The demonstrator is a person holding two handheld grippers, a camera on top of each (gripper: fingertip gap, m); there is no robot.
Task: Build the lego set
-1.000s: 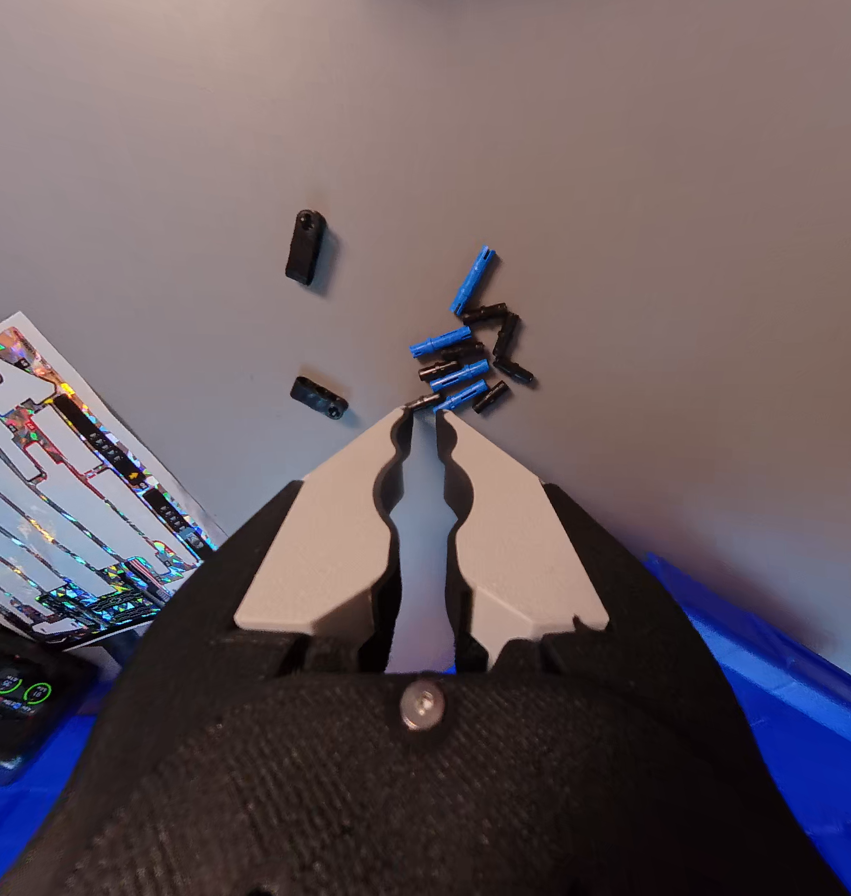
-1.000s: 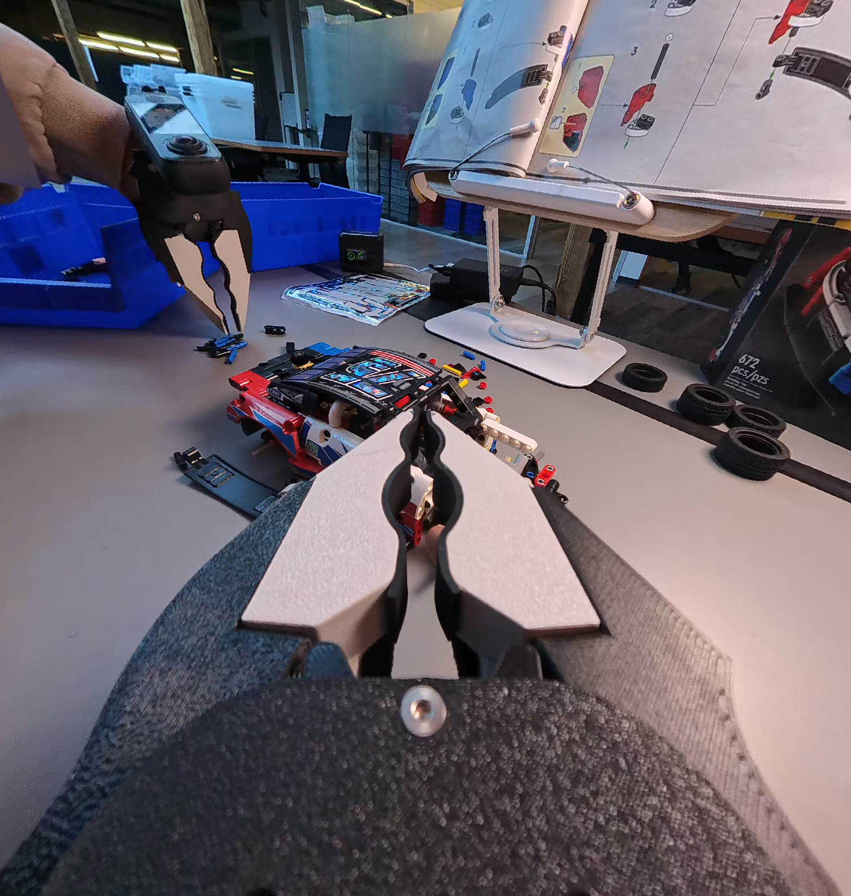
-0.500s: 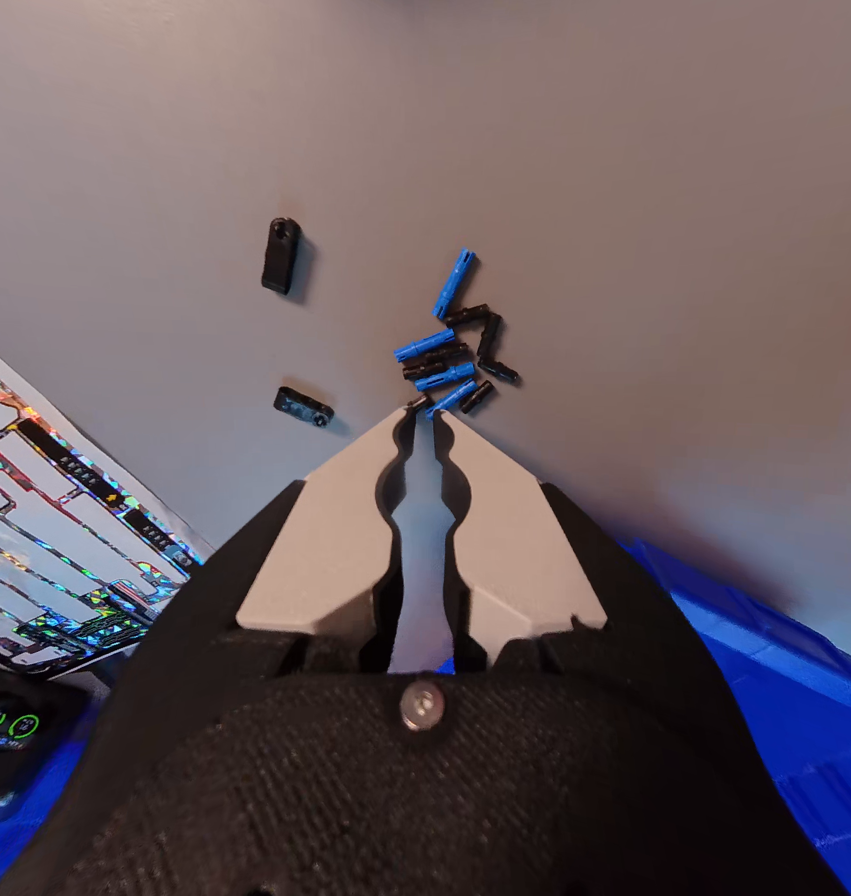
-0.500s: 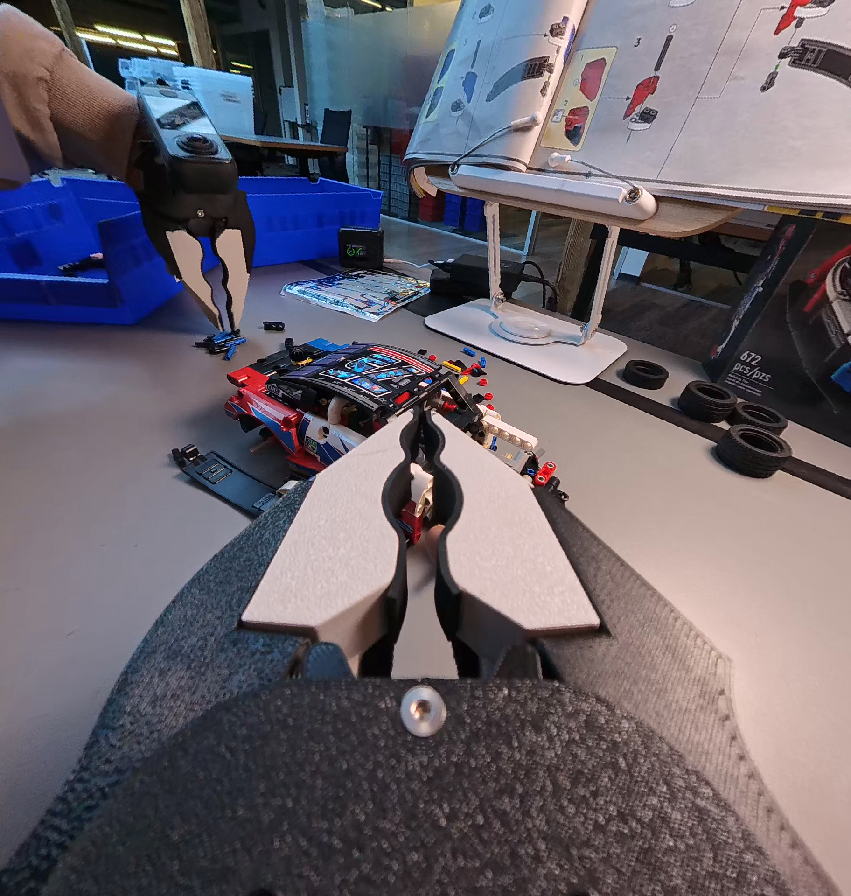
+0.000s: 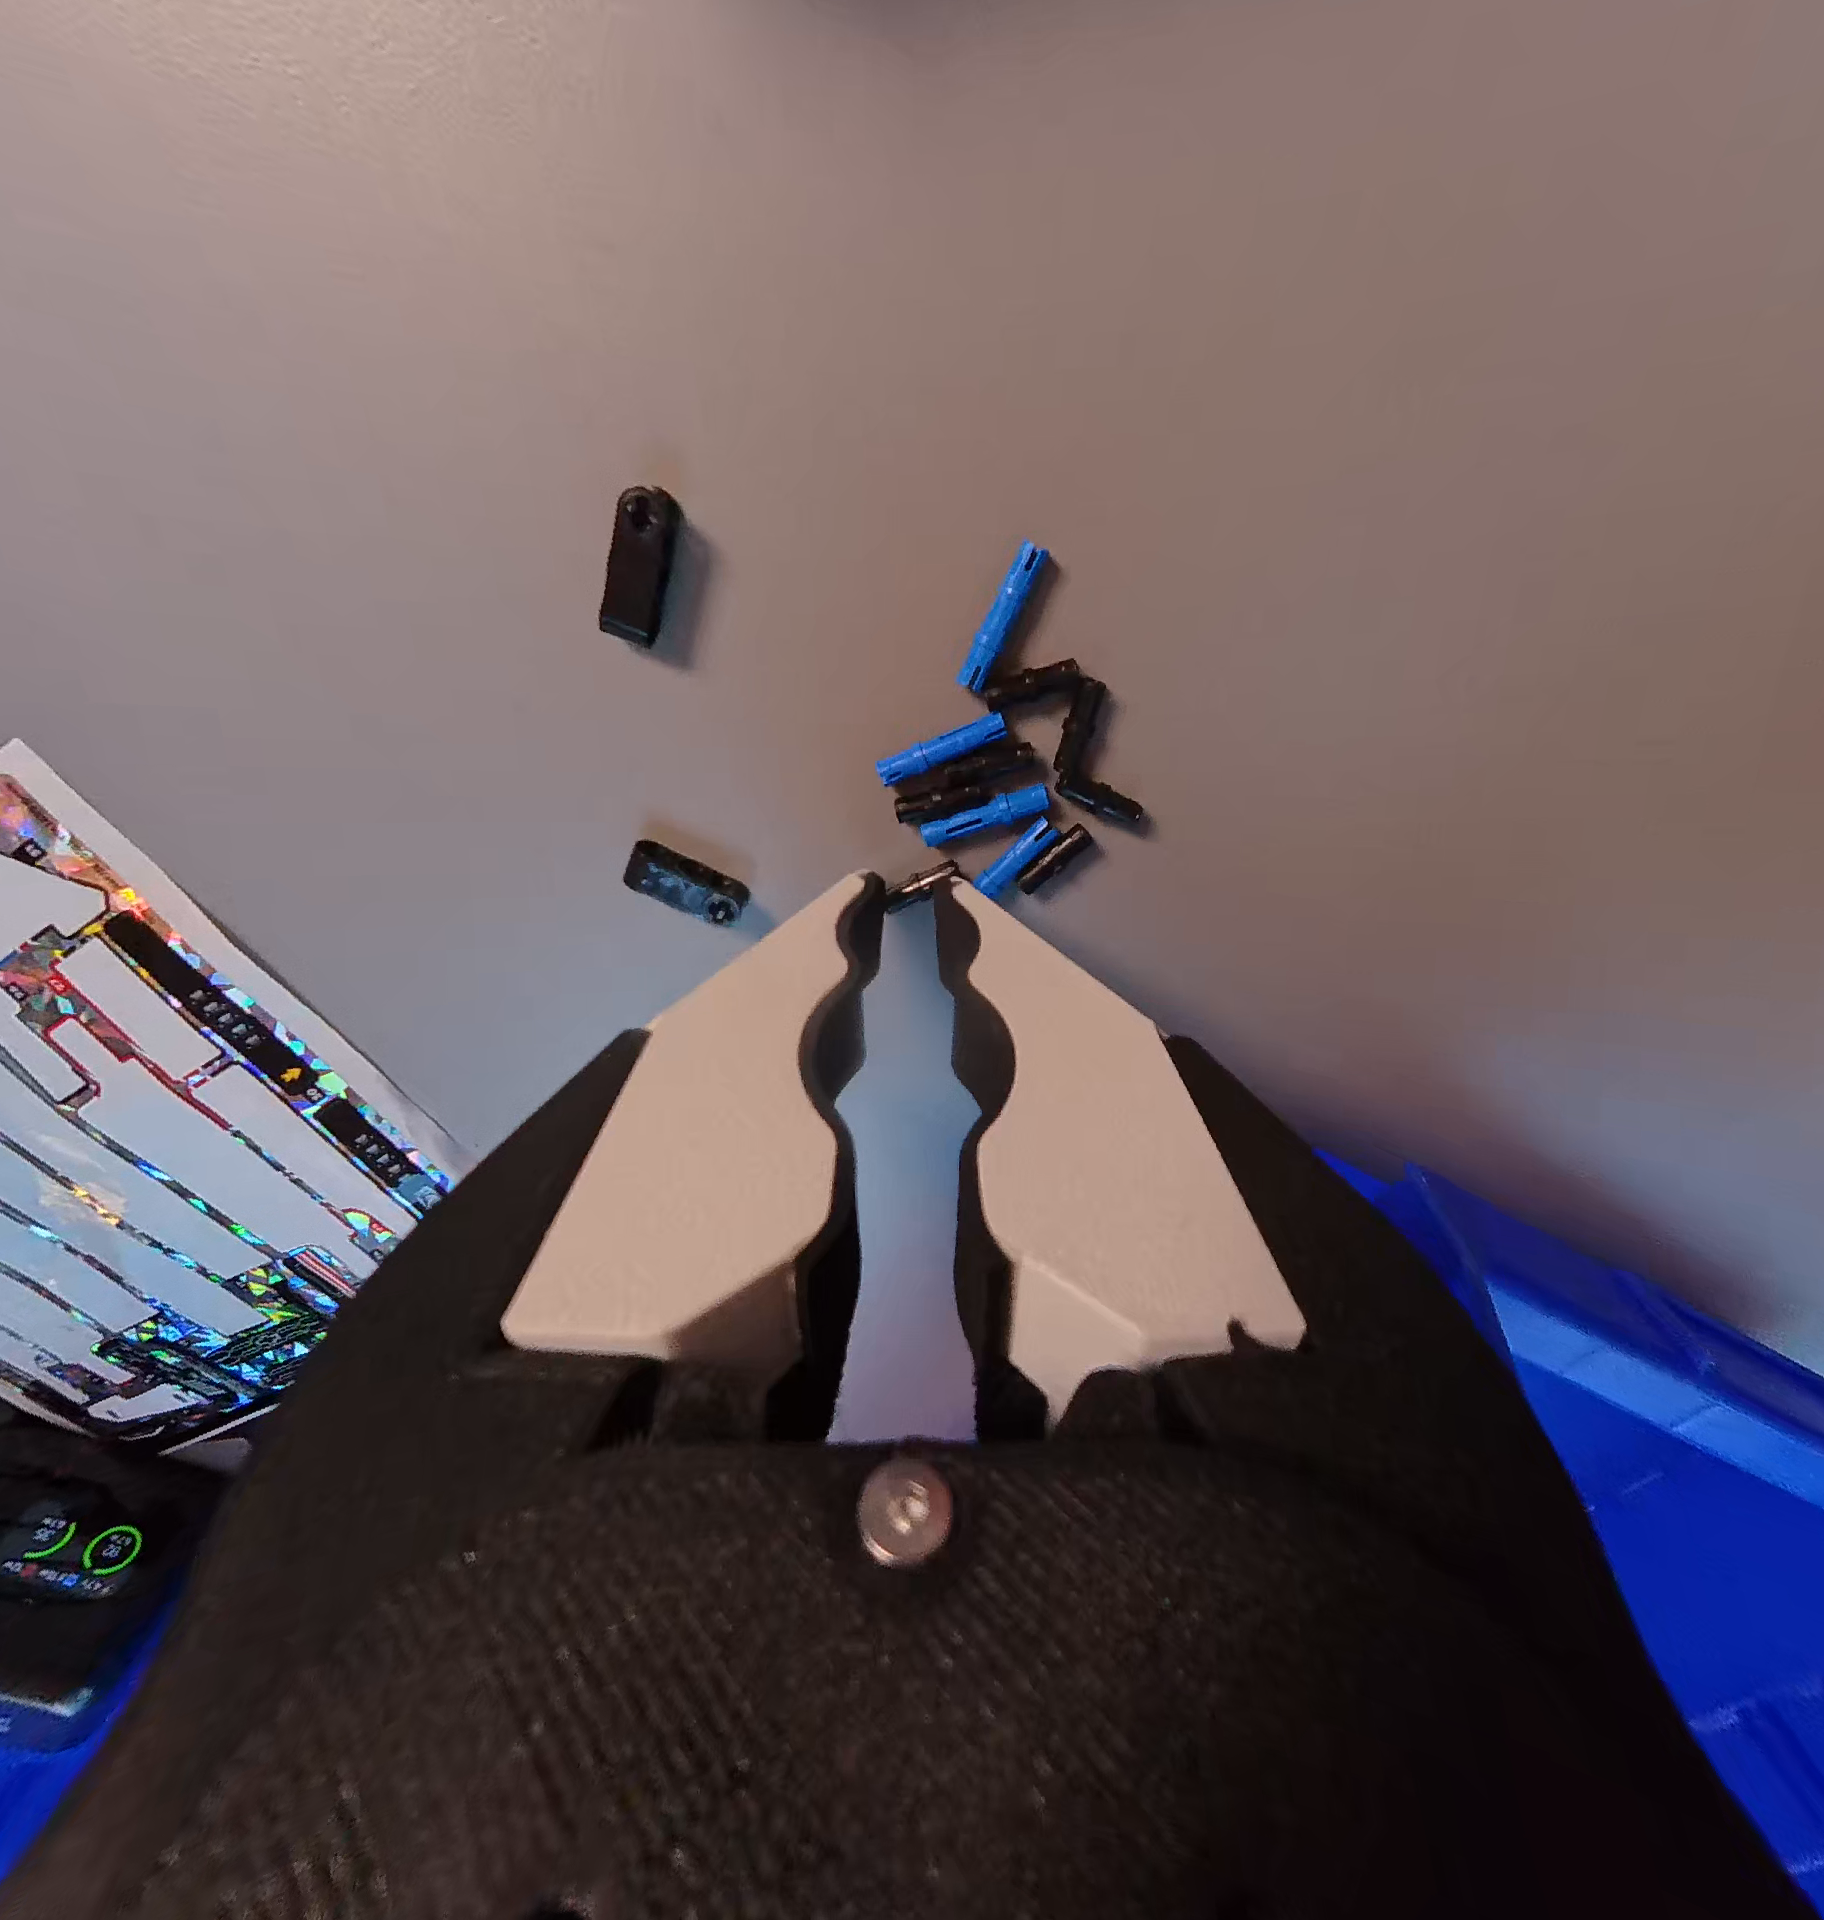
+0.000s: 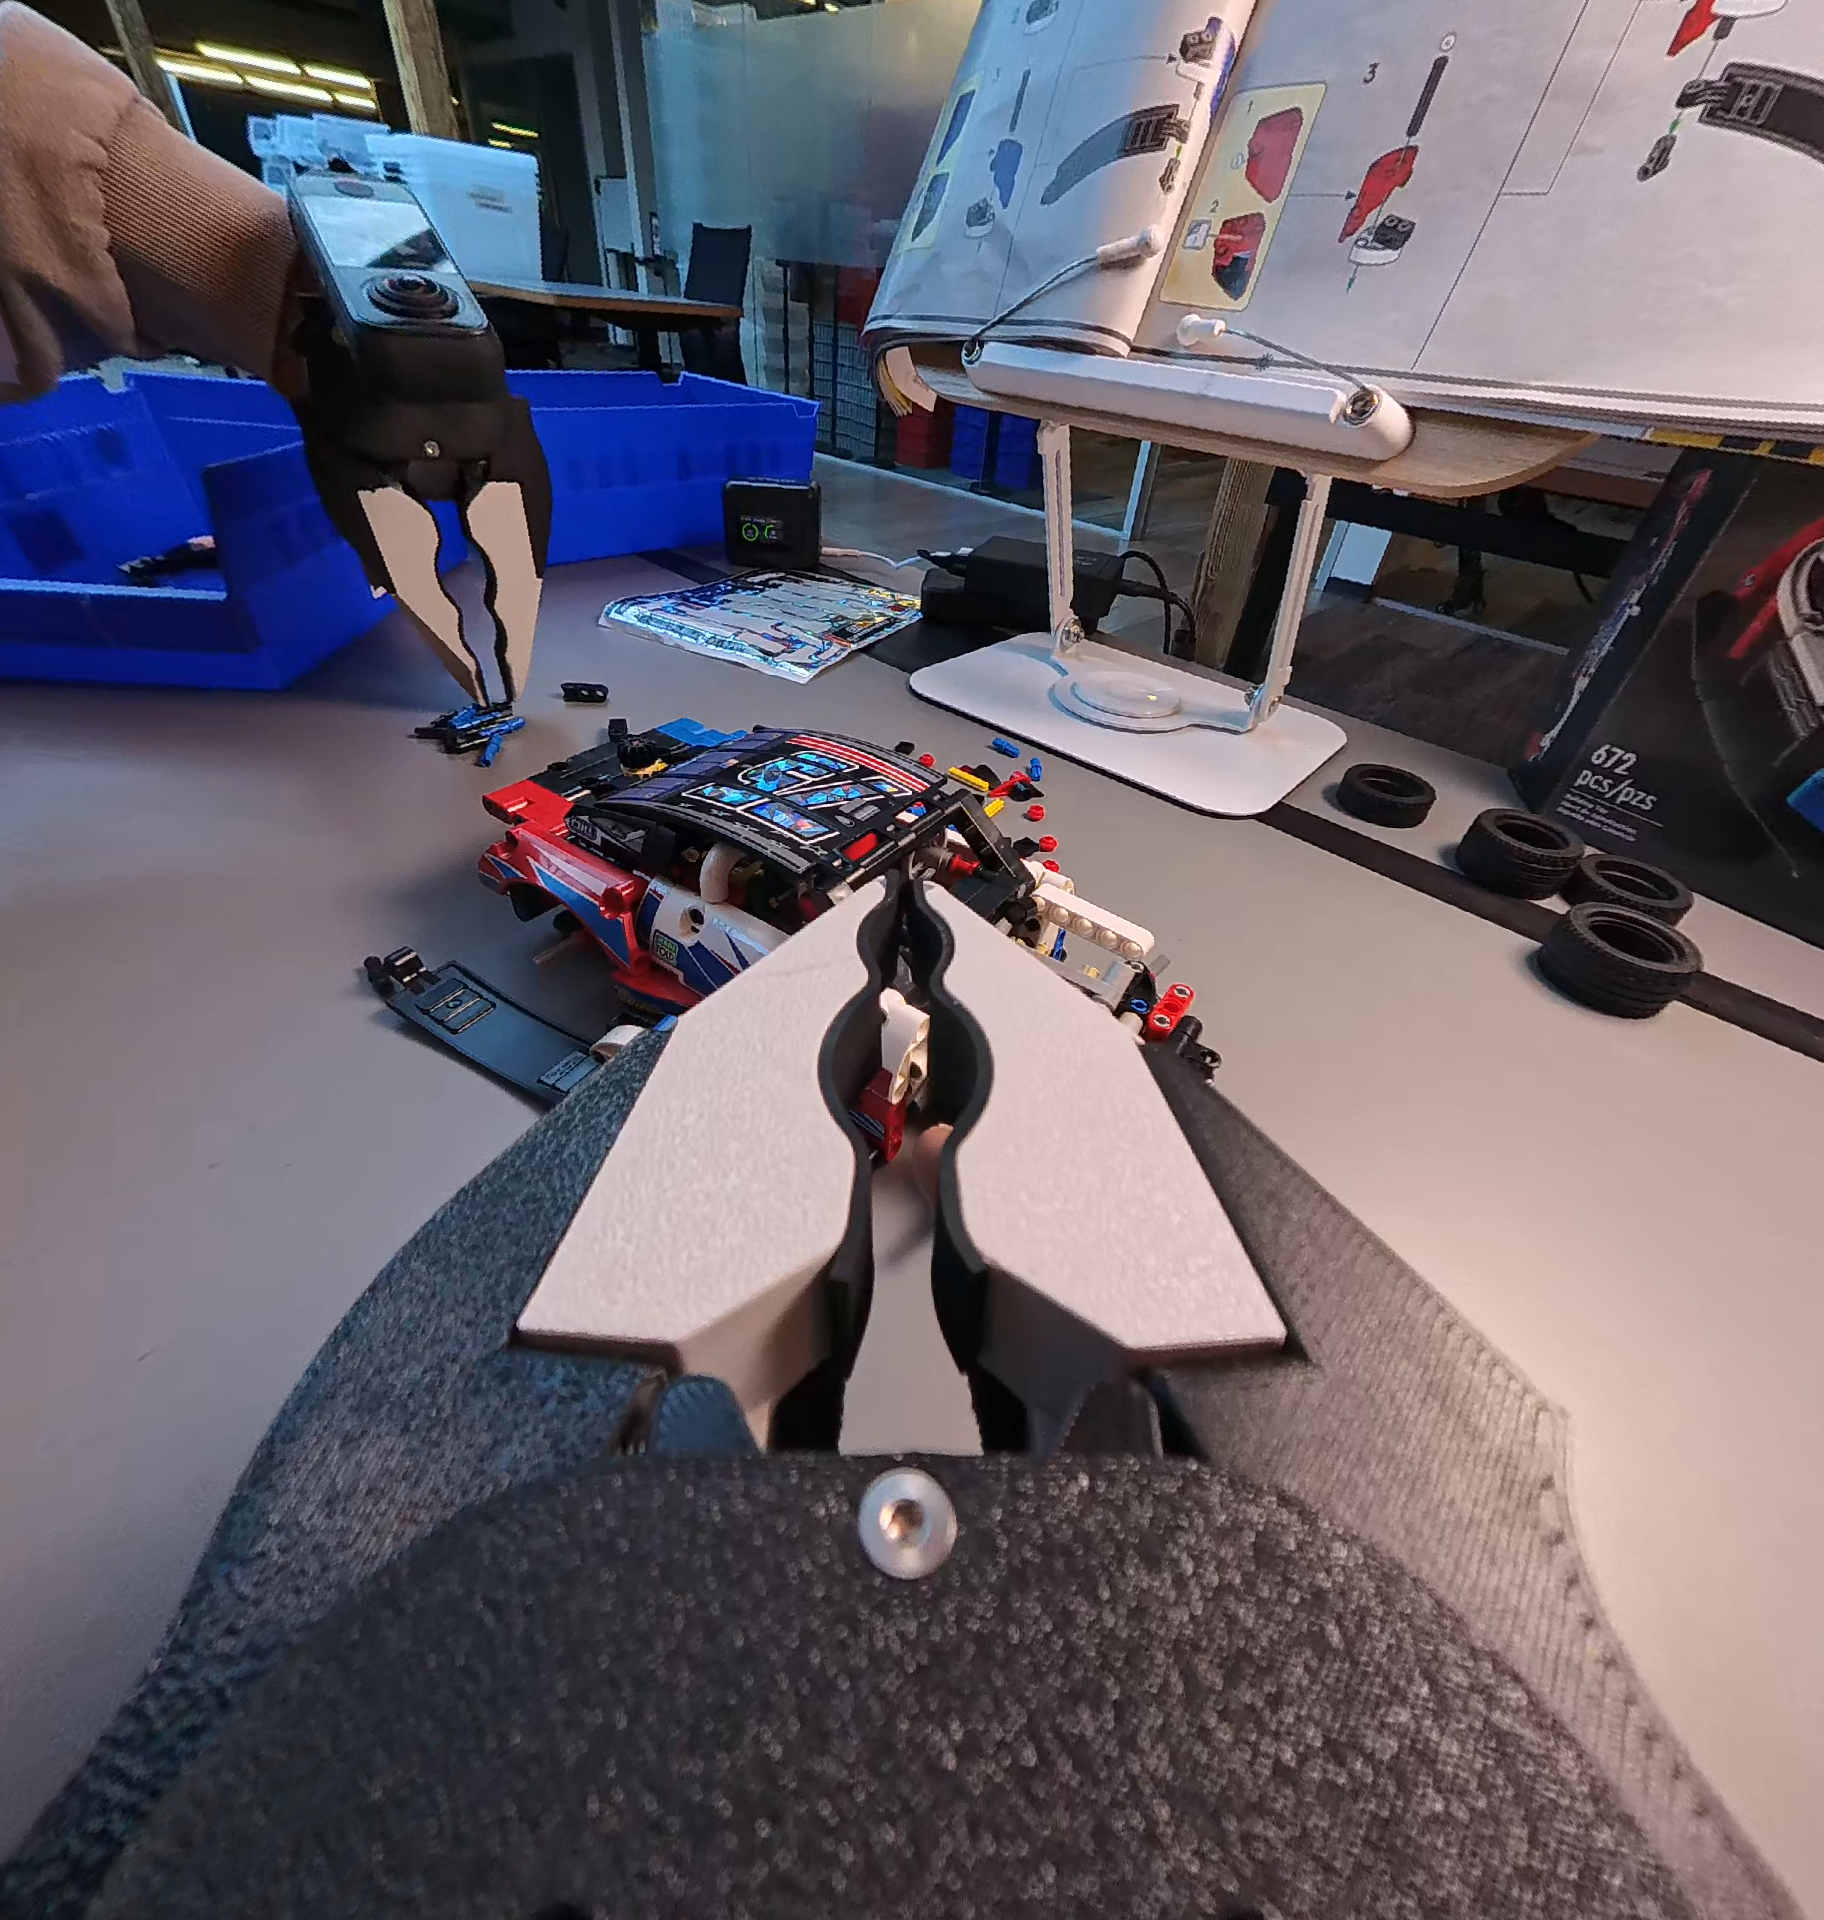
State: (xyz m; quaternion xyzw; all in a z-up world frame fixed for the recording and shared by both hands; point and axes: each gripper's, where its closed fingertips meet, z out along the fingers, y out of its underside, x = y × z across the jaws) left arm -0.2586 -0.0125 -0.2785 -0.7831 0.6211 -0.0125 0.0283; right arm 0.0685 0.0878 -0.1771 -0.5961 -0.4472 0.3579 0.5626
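Left gripper [image 5: 913, 888]: tips are down at the near edge of the pin pile, pinching a small black pin [image 5: 918, 886] that sits crosswise between them, so it's clamped on that one.
Pin pile [image 5: 1001, 779]: mix of blue and black pins bunched on the grey table [image 5: 1303, 416], one blue pin [image 5: 1003, 615] lying a bit apart at the far end.
Loose bits: two black connector pieces off to the side of the pile, one farther out [image 5: 638, 566], one nearer [image 5: 684, 881].
Right gripper [image 6: 903, 899]: jaws pretty much closed with nothing visibly held, hanging just in front of the car.
Lego car [image 6: 762, 842]: half built, red, white and blue with a dark stickered roof, sitting mid table; small parts scattered around it.
Other stuff: shiny sticker sheet [image 6: 762, 618], blue bins [image 6: 108, 540] behind the left gripper, instruction booklet [image 6: 1459, 187] on a white stand, four black tyres [image 6: 1573, 894] near the set's box [image 6: 1718, 707].
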